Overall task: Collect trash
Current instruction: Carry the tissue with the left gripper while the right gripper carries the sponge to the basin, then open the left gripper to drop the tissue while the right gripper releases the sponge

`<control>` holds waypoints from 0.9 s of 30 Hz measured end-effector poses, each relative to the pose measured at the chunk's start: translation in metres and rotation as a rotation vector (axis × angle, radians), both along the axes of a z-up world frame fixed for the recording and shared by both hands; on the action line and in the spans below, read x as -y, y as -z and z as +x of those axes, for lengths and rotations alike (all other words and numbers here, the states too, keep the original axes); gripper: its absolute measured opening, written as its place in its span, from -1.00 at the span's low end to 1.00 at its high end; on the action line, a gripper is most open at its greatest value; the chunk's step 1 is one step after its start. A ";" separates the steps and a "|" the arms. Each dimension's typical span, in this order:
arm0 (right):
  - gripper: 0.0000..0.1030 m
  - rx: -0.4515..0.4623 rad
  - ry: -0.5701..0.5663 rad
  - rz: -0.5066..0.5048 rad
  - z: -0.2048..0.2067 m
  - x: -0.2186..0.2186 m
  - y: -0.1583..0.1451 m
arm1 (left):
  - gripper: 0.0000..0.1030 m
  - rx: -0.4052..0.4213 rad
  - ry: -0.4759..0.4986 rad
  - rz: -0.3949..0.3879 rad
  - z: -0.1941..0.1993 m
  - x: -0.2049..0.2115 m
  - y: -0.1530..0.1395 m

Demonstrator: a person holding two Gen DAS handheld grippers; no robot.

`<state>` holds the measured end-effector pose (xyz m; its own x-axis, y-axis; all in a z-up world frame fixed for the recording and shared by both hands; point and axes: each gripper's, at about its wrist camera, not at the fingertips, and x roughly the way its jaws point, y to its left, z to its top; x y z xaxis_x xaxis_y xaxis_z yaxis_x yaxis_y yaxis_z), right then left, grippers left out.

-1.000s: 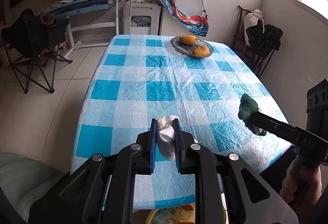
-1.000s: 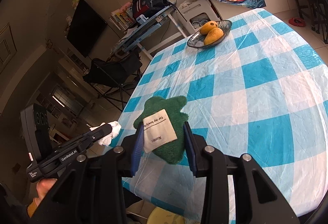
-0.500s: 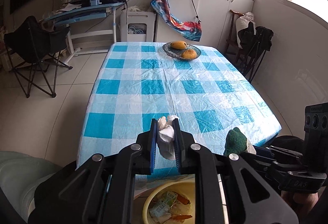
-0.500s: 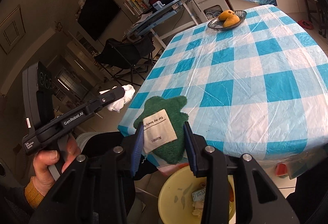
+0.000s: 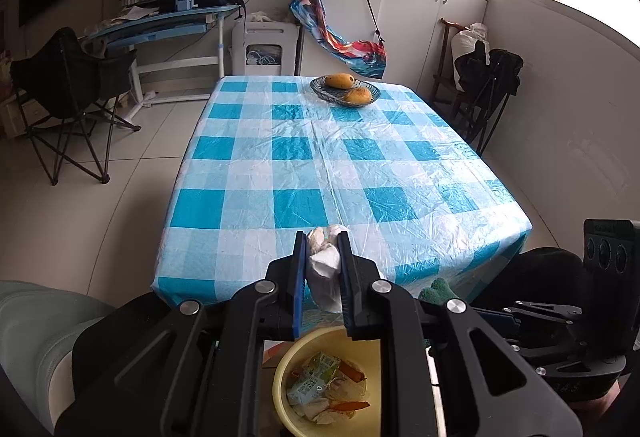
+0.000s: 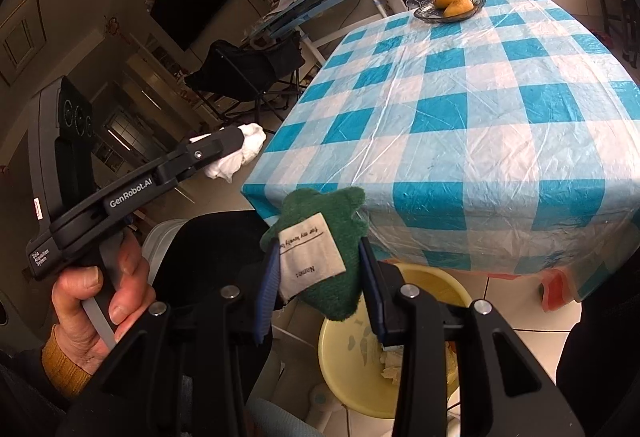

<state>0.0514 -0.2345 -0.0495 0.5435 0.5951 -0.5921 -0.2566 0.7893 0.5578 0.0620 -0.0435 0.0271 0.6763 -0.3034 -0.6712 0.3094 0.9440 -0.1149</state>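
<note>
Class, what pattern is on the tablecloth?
Blue and white checks on the tablecloth; left wrist view shows it best.

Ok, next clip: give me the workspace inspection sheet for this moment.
Surface: table under a blue-and-white checked plastic cloth.
Job's things: white tissue and green cloth with a white label, both held; yellow bin on the floor below the table's near edge, already holding wrappers.
Clutter: fruit bowl at the far end.
Grippers: left gripper shut on the tissue; right gripper shut on the cloth.
Cables: nothing seen on the table.
Surroundings: folding chair, desk, cabinets.
</note>
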 end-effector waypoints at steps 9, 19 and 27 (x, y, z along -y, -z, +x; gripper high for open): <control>-0.26 -0.046 0.026 -0.032 -0.009 0.000 0.006 | -0.71 -0.077 0.042 -0.010 -0.027 0.002 0.021; -0.07 -0.091 0.053 -0.069 -0.014 0.000 0.012 | -0.64 -0.206 0.065 0.028 -0.042 0.001 0.054; 0.41 -0.048 0.142 -0.083 -0.024 0.008 -0.002 | 0.10 -0.081 -0.024 0.059 -0.048 -0.005 0.025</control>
